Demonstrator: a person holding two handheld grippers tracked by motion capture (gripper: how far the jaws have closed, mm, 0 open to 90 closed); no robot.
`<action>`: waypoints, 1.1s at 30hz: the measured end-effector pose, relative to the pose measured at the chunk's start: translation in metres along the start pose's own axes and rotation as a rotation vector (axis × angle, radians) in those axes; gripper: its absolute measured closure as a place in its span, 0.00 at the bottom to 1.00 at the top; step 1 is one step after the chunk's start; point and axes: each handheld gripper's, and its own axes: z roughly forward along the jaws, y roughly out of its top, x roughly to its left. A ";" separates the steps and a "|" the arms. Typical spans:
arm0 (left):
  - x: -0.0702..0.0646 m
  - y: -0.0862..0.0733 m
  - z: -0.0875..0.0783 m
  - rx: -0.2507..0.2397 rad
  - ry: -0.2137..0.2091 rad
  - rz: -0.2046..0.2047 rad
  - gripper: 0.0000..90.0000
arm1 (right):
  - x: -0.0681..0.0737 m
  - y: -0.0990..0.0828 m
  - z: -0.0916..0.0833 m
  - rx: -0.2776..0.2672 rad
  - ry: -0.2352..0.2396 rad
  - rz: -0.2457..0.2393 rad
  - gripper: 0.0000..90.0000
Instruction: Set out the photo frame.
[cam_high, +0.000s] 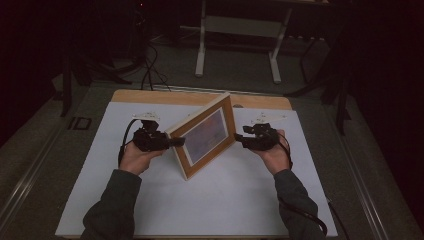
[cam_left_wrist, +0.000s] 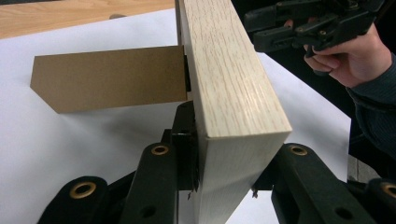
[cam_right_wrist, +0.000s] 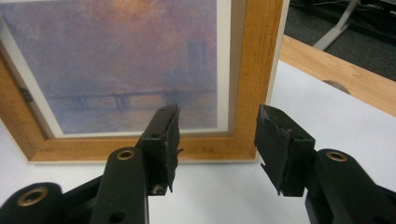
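Observation:
A wooden picture frame (cam_high: 205, 135) with a purple-toned painting (cam_right_wrist: 126, 60) stands tilted on the white sheet. Its brown cardboard easel back (cam_left_wrist: 112, 77) sticks out behind it. My left gripper (cam_high: 175, 142) is shut on the frame's pale side edge (cam_left_wrist: 233, 84), one jaw on the back and one on the front. My right gripper (cam_high: 239, 140) hovers at the frame's other side with its jaws spread. Seen from the right gripper (cam_right_wrist: 217, 140), the frame's lower corner (cam_right_wrist: 252, 140) lies beyond the fingertips, and the pads touch nothing. The right gripper (cam_left_wrist: 280, 30) also appears past the frame in the left gripper view.
The white sheet (cam_high: 225, 200) covers a wooden tabletop whose far edge (cam_high: 150, 96) shows as a bare strip. Beyond the table stands a white desk frame (cam_high: 200, 50) on a dark floor with cables (cam_high: 150, 70). The person's sleeves come in from the bottom.

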 end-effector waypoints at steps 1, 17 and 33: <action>0.000 0.000 0.000 0.000 -0.003 0.001 0.78 | 0.000 0.001 0.000 -0.001 0.000 0.003 0.54; 0.000 -0.001 0.000 0.014 -0.050 0.020 0.78 | -0.010 0.012 0.002 -0.016 -0.007 0.037 0.51; -0.003 -0.001 0.003 0.022 -0.091 0.042 0.78 | -0.014 0.024 0.003 -0.025 0.010 0.021 0.39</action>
